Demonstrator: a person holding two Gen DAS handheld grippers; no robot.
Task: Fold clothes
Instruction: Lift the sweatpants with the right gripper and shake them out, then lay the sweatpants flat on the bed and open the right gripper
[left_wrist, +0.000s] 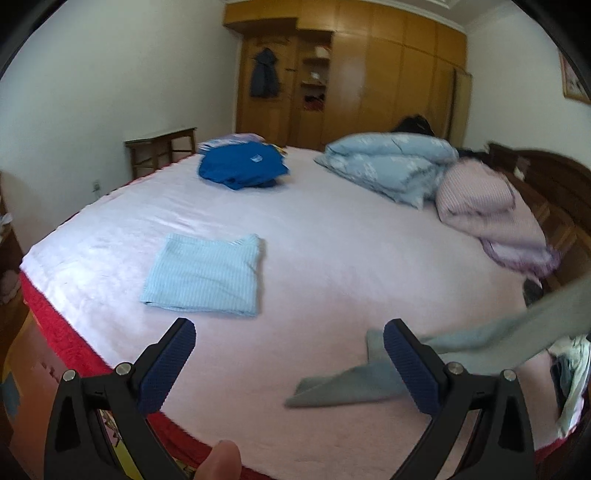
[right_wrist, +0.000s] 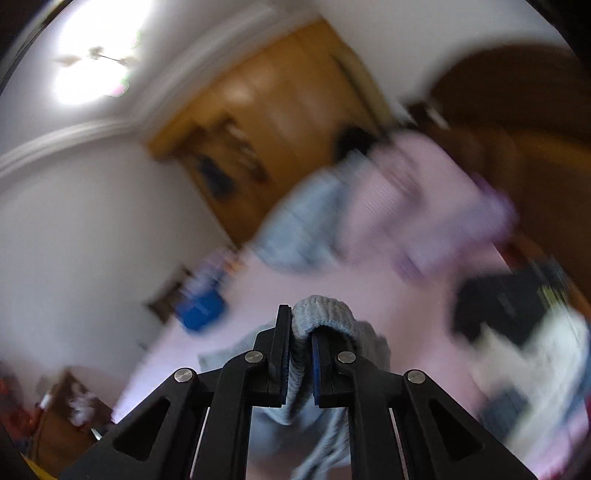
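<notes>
While draped rightward: grey garment (left_wrist: 354, 384).

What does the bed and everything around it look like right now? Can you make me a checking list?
Surface: pink bed sheet, mostly smooth.
Job's things: folded striped shirt lying flat; grey garment trailing on the bed, pinched in the right tool; blue clothes pile far back.
Clutter: bunched blue quilt, pink quilt.
Grippers: left tool open, empty; right tool shut on grey garment.
Cables: nothing seen.
Surroundings: wooden wardrobe, small table.
</notes>
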